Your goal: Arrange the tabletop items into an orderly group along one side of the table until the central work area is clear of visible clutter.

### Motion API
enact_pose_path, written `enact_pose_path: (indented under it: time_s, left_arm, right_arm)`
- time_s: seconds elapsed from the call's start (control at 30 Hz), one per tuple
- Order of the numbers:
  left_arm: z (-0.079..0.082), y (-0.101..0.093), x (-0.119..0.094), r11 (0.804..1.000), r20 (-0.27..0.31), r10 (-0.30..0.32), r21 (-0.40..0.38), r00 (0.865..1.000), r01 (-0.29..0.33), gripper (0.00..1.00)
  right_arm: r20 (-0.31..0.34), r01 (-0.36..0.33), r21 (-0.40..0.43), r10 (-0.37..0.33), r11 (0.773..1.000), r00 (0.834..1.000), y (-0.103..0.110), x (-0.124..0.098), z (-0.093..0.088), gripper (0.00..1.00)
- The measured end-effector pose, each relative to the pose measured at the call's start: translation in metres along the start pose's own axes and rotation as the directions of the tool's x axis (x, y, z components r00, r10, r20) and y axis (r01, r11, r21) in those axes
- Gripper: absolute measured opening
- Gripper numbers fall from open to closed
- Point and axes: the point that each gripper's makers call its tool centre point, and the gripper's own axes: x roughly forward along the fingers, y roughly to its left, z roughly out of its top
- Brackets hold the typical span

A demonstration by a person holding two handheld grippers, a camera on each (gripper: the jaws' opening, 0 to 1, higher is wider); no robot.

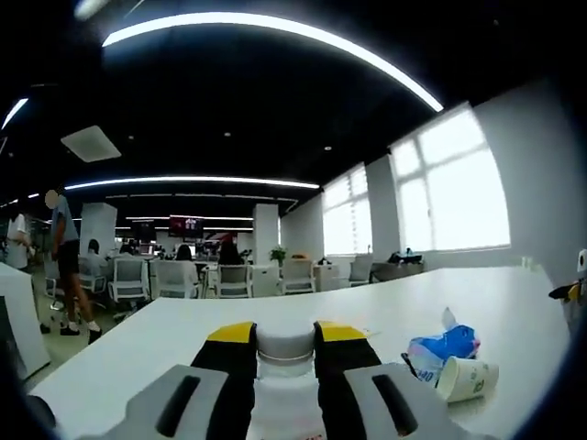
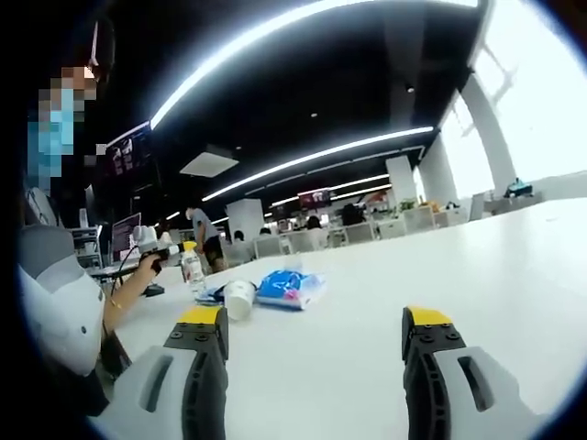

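Note:
My left gripper (image 1: pixel 285 335) is shut on a white round-topped container (image 1: pixel 285 346) held between its yellow-tipped jaws, low over the white table (image 1: pixel 183 321). To its right lie a blue packet (image 1: pixel 445 346) and, touching it, a paper cup (image 1: pixel 470 379) on its side. In the right gripper view the cup (image 2: pixel 238 299) and the packet (image 2: pixel 290 288) lie ahead and to the left. My right gripper (image 2: pixel 316 332) is open above bare tabletop, jaws wide apart, nothing between them. A clear bottle with a yellow cap (image 2: pixel 191 266) stands behind the cup, beside a person's hand (image 2: pixel 147 264).
The table (image 2: pixel 477 275) stretches far to the right towards bright windows (image 1: pixel 459 183). A seated person's sleeve (image 2: pixel 55 302) is at the table's left edge. Office chairs (image 1: pixel 197 278) and standing people (image 1: pixel 66 266) are beyond the far edge.

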Motion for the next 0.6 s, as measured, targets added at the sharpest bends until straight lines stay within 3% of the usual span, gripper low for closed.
enact_pose_path:
  time_s: [0.5,0.6]
  left_arm:
    - [0.005,0.002,-0.002,1.000,0.086,-0.007,0.013,0.996,0.006,0.23]
    - [0.007,0.001,-0.004,0.999,0.106,-0.017,0.049,0.994,0.012,0.23]
  right_arm:
    - [-0.023,-0.030,-0.006,0.030,1.000,0.999,0.008,0.011,-0.002,0.74]
    - [-0.028,-0.036,-0.009,0.035,0.999,0.999,0.009,0.013,-0.003,0.74]
